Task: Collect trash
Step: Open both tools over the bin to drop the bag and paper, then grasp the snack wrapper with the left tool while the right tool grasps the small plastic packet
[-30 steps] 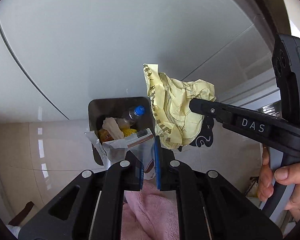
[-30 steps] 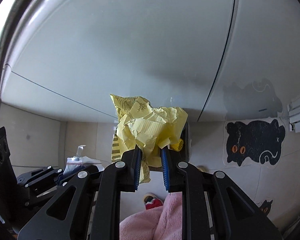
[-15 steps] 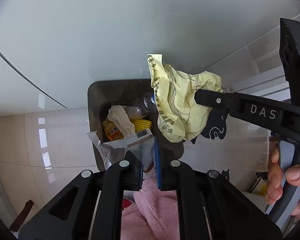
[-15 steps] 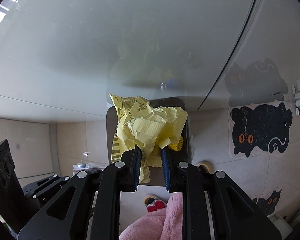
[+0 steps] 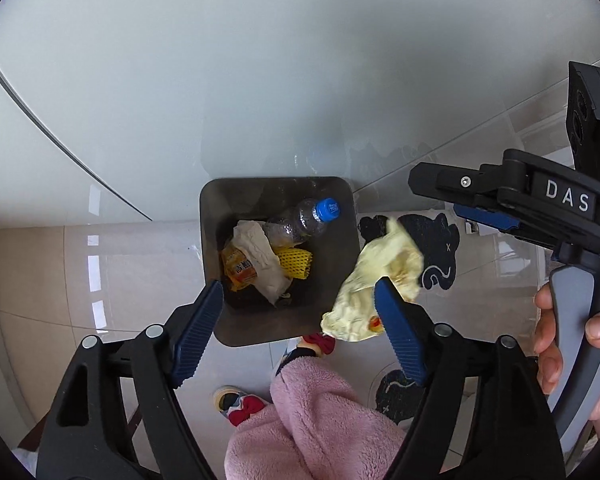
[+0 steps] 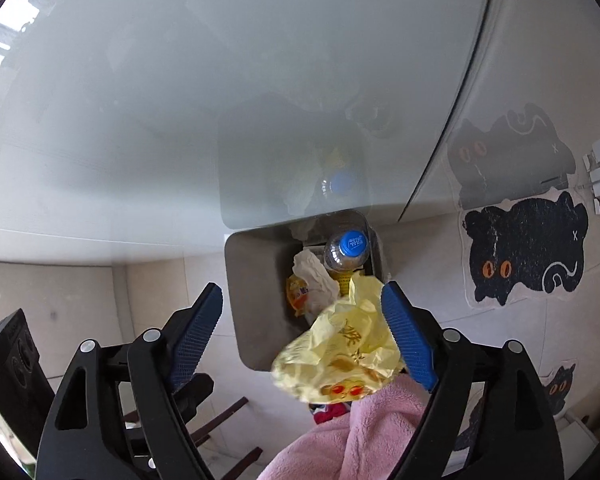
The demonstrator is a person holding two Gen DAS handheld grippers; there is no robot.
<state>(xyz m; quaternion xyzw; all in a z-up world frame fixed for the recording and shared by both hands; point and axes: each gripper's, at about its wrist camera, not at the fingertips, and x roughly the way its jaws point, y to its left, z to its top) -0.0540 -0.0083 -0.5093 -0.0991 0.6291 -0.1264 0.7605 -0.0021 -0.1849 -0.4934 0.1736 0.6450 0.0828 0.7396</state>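
Note:
A dark square trash bin (image 5: 336, 276) stands on the floor below both grippers. It holds a clear bottle with a blue cap (image 5: 300, 220), a white tissue (image 5: 260, 256), an orange packet (image 5: 238, 268) and yellow foam net. My left gripper (image 5: 298, 292) is opening wide above the bin, with nothing between its pads. My right gripper (image 6: 302, 292) is opening too. The crumpled yellow paper (image 6: 340, 348) hangs loose below its jaws, close to the right pad, over the bin's (image 6: 252, 280) near edge. In the left wrist view that paper (image 5: 380, 280) sits at the bin's right rim, under the right gripper (image 5: 440, 200).
A glossy white cabinet front (image 5: 260, 80) rises behind the bin. A black cat-shaped mat (image 6: 524, 248) lies to the right on the tiled floor. A person's pink fleece clothing (image 5: 320, 420) and slippers (image 5: 236, 400) are below the grippers. A hand (image 5: 596, 320) holds the right gripper's handle.
Both grippers went from shut to wide open and sank toward the bin. The yellow paper left the right jaws and is dropping. The clear bag is gone from the left jaws.

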